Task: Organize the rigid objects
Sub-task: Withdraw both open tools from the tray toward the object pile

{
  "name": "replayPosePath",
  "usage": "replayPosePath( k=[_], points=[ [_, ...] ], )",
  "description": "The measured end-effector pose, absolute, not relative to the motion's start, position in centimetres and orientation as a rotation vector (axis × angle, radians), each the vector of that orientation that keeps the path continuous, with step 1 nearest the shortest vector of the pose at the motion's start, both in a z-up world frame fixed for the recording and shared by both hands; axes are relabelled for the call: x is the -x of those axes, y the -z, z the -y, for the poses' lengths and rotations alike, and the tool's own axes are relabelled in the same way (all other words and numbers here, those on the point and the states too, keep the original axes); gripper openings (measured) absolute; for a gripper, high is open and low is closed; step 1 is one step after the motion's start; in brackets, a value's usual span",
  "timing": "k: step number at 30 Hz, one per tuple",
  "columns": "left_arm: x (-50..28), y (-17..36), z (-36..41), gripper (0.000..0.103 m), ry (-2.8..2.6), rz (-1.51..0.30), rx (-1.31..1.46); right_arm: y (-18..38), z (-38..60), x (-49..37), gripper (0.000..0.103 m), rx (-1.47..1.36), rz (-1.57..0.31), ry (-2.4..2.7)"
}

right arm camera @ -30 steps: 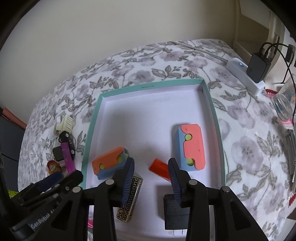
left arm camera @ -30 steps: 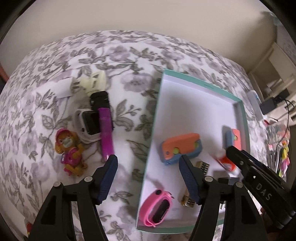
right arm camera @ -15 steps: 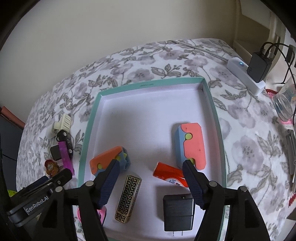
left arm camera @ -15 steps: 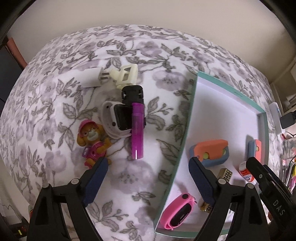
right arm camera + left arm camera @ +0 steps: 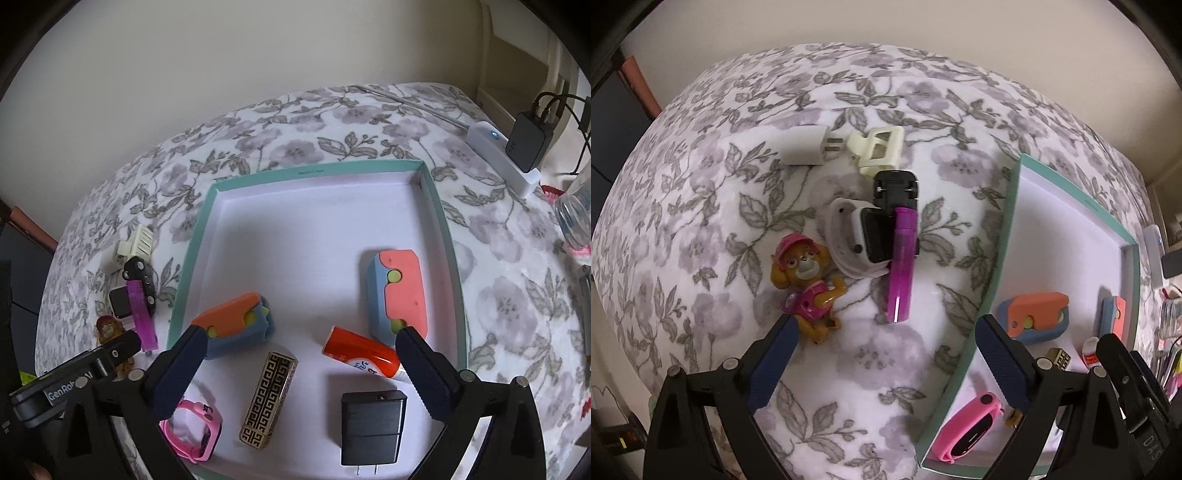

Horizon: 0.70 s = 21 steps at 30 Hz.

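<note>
Left wrist view: steeply down, close, over floral bed left of teal tray (image 5: 1004, 258). Right wrist view: steeply down, close, above tray (image 5: 192, 258) interior. Both share the tray and the bed just left of it.

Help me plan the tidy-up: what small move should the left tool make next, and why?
Probably lower the open left tool onto the magenta plastic tube: it lies on the floral cloth, outside the teal-rimmed tray, just beyond the empty jaws.

A teal-rimmed tray (image 5: 192, 236) holds two orange-and-blue blocks (image 5: 400, 295), a red tube (image 5: 360, 352), a gold patterned case (image 5: 267, 398), a black plug (image 5: 371, 428) and a pink watch (image 5: 195, 430); a purple tube (image 5: 901, 264) and a pup figure (image 5: 807, 284) lie on the floral bed beside it.
</note>
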<state>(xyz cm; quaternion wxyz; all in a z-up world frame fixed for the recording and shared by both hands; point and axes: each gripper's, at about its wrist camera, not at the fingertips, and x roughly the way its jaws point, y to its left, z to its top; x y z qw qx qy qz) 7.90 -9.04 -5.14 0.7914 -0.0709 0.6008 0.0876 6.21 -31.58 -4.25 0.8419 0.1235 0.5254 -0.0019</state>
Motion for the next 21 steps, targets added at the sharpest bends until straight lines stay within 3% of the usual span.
replayPosePath(
  k=[21],
  points=[
    [-8.4, 3.8, 4.9, 0.097, -0.298, -1.277, 0.204, 2.2, 31.1, -6.4, 0.103, -0.316, -1.023, -0.037]
  ],
)
